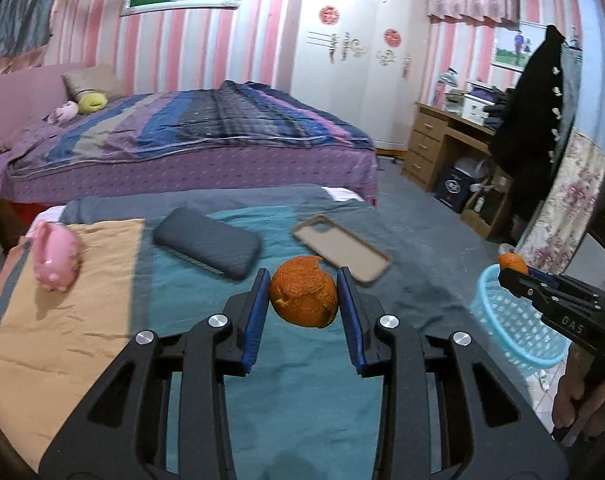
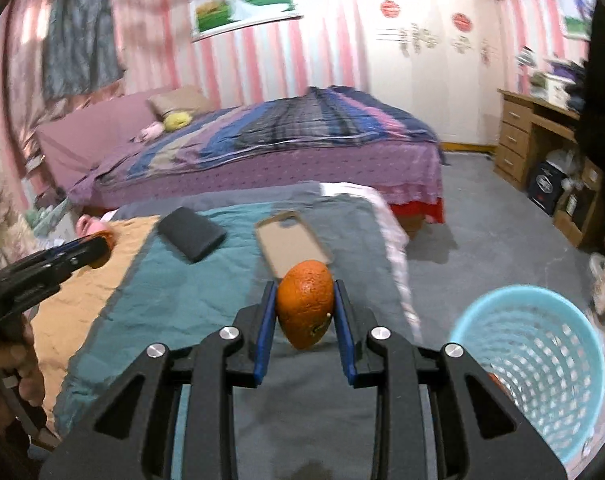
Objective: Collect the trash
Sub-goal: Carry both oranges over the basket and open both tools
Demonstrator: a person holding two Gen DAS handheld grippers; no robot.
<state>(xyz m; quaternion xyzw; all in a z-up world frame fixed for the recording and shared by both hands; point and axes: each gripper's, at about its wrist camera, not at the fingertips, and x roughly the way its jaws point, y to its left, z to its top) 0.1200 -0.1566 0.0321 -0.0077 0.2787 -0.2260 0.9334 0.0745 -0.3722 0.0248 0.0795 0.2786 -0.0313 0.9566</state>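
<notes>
My left gripper (image 1: 303, 273) is shut on a torn, hollow piece of orange peel (image 1: 304, 300), held above the teal blanket. In the right wrist view the same gripper (image 2: 102, 248) shows at the left with a bit of peel (image 2: 108, 237) at its tip. My right gripper (image 2: 304, 284) is shut on a second, smoother piece of orange peel (image 2: 306, 304). In the left wrist view this gripper (image 1: 510, 270) hangs with its peel (image 1: 512, 261) over the rim of the light blue mesh basket (image 1: 514, 320). The basket (image 2: 482, 304) stands on the floor, right of the low bed.
On the blanket lie a dark phone (image 1: 206, 242), an empty phone case (image 1: 342, 248) and a pink pig toy (image 1: 56, 258). Behind is a large bed (image 1: 190, 140). A wooden desk (image 1: 442, 144) and a hanging black coat (image 1: 530, 112) stand at the right.
</notes>
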